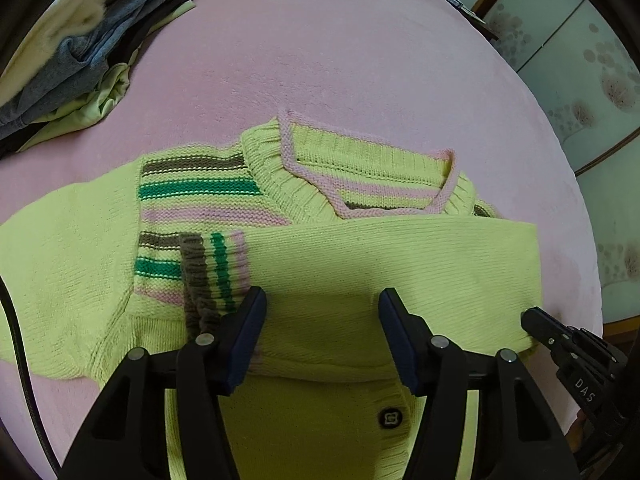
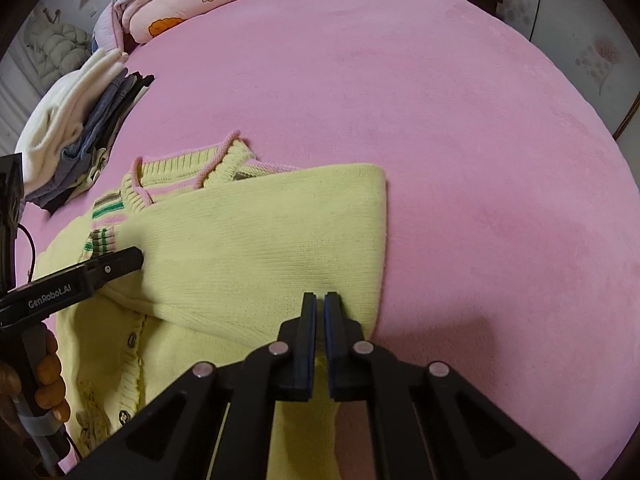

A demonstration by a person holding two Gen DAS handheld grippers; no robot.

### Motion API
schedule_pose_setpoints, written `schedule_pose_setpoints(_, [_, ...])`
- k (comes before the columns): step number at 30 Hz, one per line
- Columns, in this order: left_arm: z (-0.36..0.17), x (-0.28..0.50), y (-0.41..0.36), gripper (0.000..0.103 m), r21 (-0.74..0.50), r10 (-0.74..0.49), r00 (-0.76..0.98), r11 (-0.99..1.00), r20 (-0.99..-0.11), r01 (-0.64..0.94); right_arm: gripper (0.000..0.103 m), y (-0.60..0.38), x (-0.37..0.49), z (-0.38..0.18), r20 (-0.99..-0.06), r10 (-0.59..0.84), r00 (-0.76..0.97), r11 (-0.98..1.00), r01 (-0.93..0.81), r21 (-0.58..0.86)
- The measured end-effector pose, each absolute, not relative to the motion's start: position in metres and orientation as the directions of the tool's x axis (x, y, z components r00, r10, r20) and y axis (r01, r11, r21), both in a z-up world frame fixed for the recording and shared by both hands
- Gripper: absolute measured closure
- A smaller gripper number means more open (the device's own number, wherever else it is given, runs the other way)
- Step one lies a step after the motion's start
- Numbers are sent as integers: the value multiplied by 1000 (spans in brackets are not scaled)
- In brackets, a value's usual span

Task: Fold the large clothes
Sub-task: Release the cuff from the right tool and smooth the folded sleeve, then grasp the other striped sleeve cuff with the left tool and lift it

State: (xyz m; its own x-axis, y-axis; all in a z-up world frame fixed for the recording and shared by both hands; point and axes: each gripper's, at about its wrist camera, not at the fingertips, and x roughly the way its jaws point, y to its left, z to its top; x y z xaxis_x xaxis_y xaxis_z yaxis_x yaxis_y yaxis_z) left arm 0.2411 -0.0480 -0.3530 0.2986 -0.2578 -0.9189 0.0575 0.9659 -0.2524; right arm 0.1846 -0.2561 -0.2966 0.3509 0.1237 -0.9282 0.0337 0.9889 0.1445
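Observation:
A lime-green knit cardigan with striped shoulders and a pink-edged collar lies on the pink bed. Its right sleeve is folded across the chest, with the striped cuff at the left. My left gripper is open and empty, its jaws just above the folded sleeve. My right gripper is shut, its tips on the sleeve's lower right fold in the cardigan; whether cloth is pinched between them is hidden. The right gripper shows at the fold's edge in the left wrist view. The left gripper shows in the right wrist view.
A stack of folded clothes sits at the far left of the bed and also shows in the right wrist view. Folded bedding lies at the head. Wardrobe doors stand to the right.

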Motion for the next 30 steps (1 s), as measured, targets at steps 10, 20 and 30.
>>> schedule_pose_setpoints(10, [-328,242,-50,16,-231,-224,259,973,-940,3,97,-241,189,-283,-939,111,325,990,46,133])
schedule_pose_setpoints(20, [-264,217,-31,15,-273,-252,286,961,-924,-35,82,-226,171,-222,-919,147,365,984,41,174])
schedule_pose_setpoints(30, [-185,185,13,15,-365,-323,376,930,-868,-46,73,-195,161,-152,-884,200,423,976,-4,219])
